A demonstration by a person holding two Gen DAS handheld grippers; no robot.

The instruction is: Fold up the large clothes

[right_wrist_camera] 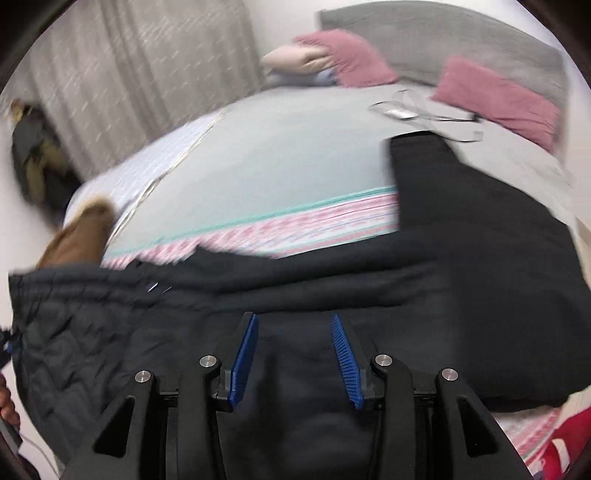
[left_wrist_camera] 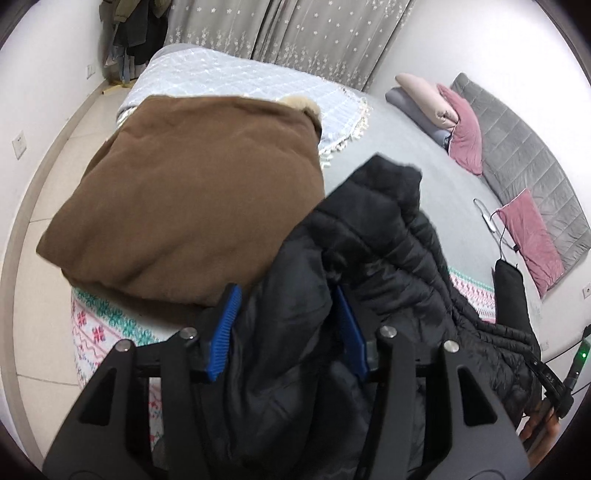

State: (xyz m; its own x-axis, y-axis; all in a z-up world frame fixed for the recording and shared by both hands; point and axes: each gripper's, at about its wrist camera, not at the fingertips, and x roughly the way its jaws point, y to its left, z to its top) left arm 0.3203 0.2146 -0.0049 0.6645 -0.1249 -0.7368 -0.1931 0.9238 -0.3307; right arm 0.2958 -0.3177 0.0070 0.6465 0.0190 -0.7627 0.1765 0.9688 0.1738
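A black quilted puffer jacket [left_wrist_camera: 373, 266] lies on the bed, bunched up in the left wrist view. My left gripper [left_wrist_camera: 286, 291] has its blue pads apart with a fold of the jacket lying between them; the right pad [left_wrist_camera: 351, 328] is partly covered by fabric. In the blurred right wrist view the jacket [right_wrist_camera: 443, 258] spreads across the bed's near edge, one sleeve reaching toward the pillows. My right gripper [right_wrist_camera: 293, 321] is open just over the jacket's dark fabric. A folded brown coat [left_wrist_camera: 192, 206] with a fur trim lies to the left.
The bed has a grey sheet [left_wrist_camera: 406, 136] and a pink-and-teal patterned cover [left_wrist_camera: 107, 325]. Pink pillows [left_wrist_camera: 532, 240], a grey headboard pad [left_wrist_camera: 524, 158] and a cable [left_wrist_camera: 491, 221] sit at the far side. A light blue quilt [left_wrist_camera: 236, 81], curtains [left_wrist_camera: 295, 33] and hanging clothes [left_wrist_camera: 136, 33] lie beyond.
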